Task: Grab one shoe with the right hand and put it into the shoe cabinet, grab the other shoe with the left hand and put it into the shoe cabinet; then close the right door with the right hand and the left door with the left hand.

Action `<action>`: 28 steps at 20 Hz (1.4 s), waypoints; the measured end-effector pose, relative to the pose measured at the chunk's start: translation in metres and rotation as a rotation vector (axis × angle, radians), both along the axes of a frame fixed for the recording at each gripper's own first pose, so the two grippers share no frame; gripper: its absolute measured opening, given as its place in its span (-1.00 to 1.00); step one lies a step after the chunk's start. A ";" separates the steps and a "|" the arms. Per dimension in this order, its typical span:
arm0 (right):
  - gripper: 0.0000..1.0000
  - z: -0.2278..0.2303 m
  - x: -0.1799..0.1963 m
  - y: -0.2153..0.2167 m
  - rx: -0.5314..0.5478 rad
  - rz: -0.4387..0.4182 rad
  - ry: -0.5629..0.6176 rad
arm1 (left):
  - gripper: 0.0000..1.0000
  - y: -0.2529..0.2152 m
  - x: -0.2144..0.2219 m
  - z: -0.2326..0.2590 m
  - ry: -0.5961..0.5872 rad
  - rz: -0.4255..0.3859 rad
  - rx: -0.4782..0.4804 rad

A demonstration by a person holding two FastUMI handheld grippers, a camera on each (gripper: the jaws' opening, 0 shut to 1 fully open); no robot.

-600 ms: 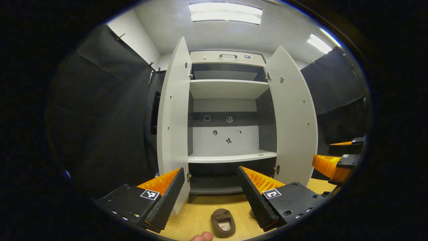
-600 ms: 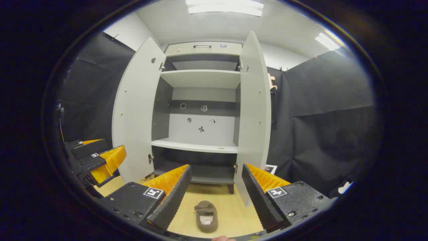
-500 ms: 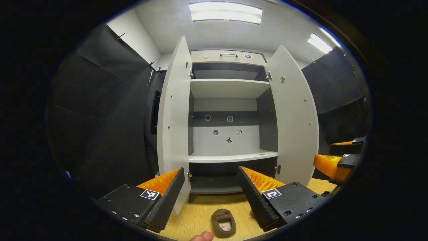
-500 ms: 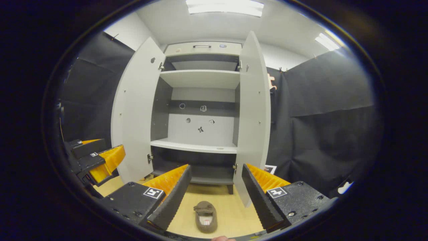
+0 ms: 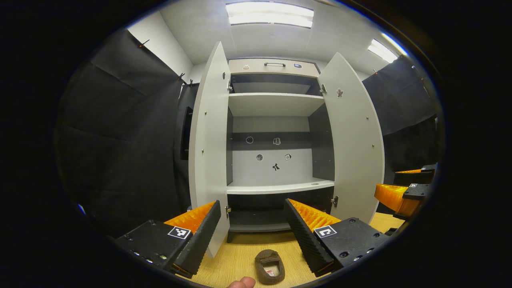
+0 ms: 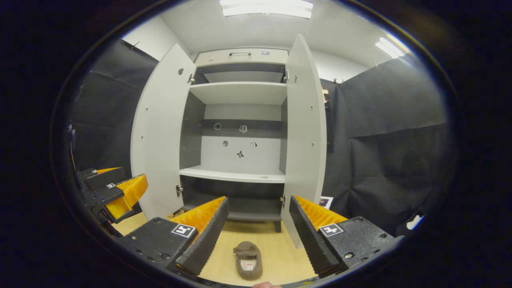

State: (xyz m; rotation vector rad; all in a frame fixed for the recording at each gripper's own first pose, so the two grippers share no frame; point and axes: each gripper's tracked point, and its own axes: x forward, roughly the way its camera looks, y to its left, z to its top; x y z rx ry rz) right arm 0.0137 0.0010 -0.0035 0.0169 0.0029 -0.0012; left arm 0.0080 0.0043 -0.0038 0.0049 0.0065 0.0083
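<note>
Shoes first: one brown shoe [image 6: 248, 262] lies on the wooden floor [image 6: 276, 248] between my right gripper [image 6: 256, 228]'s spread fingers, untouched. A brown shoe [image 5: 270, 271] sits low in the left gripper view too, between my left gripper [image 5: 253, 230]'s parted fingers; whether it is the same shoe or the pair's second I cannot tell from these angles. Both sets of jaws released, holding nothing.

Progress: nothing done yet. Cabinet [image 5: 276, 132] shelves look bare, no shoe inside. Left door [image 5: 208, 144] and right door [image 5: 354, 140] both stand wide. All four steps remain: two placements, two closings.

My other gripper shows at the right edge of the left gripper view, fingers apart. Fingertip [image 5: 242, 283] of a person at the bottom rim.

Against 0.6 s ago: doors loom slightly larger and the shoe sits a touch lower in both views, so I judge both hands have eased forward toward the cabinet. Jaw opening unchanged. Shoe unmoved on the floor.
</note>
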 end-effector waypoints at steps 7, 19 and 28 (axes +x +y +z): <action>0.94 -0.009 0.008 -0.003 -0.013 -0.007 0.026 | 0.92 -0.001 0.003 -0.004 0.010 -0.001 -0.002; 0.95 -0.091 0.053 0.025 -0.022 0.087 0.222 | 0.92 0.007 0.007 -0.014 0.038 0.007 -0.003; 0.96 -0.232 0.067 0.057 -0.052 0.163 0.520 | 0.92 0.025 0.005 -0.024 0.062 0.058 0.003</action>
